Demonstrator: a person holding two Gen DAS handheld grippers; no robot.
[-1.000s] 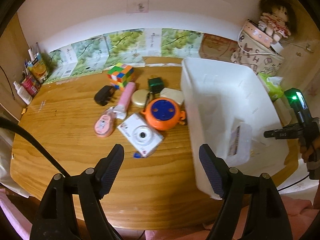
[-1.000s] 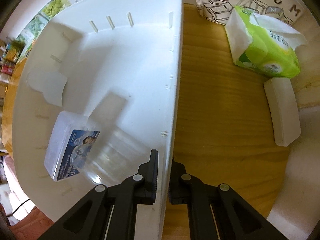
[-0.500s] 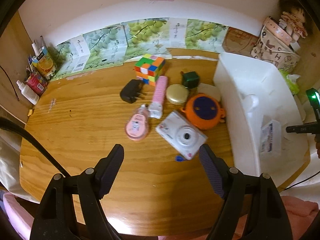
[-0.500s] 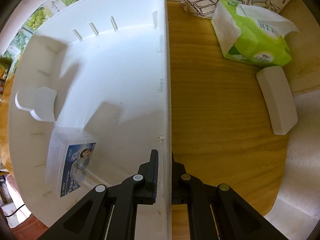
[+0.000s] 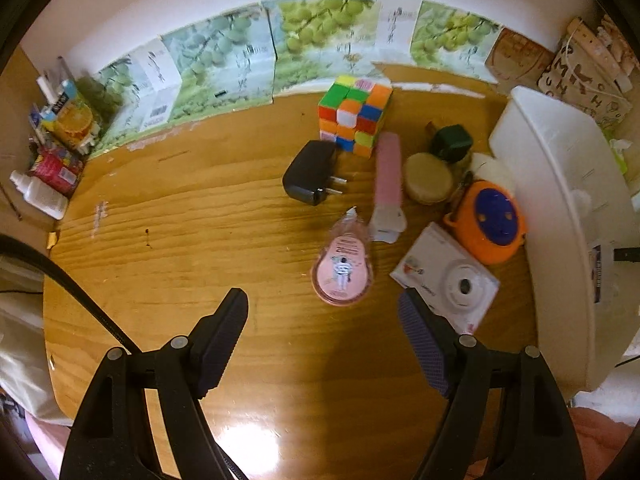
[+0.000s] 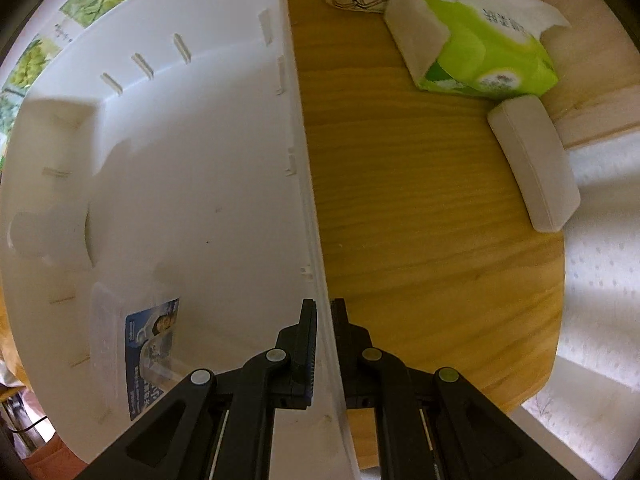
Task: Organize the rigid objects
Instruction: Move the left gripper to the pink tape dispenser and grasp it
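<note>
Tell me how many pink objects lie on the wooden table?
2: the pink tape dispenser ahead of the open left gripper, and the pink tube beside the cube. Others may be hidden.

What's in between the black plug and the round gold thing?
The pink tube-shaped thing lies between the black plug and the round gold thing; its white end points toward the camera. The left wrist view shows it.

A green tissue pack [image 6: 480,40] lies near a white case [image 6: 534,162].
</note>
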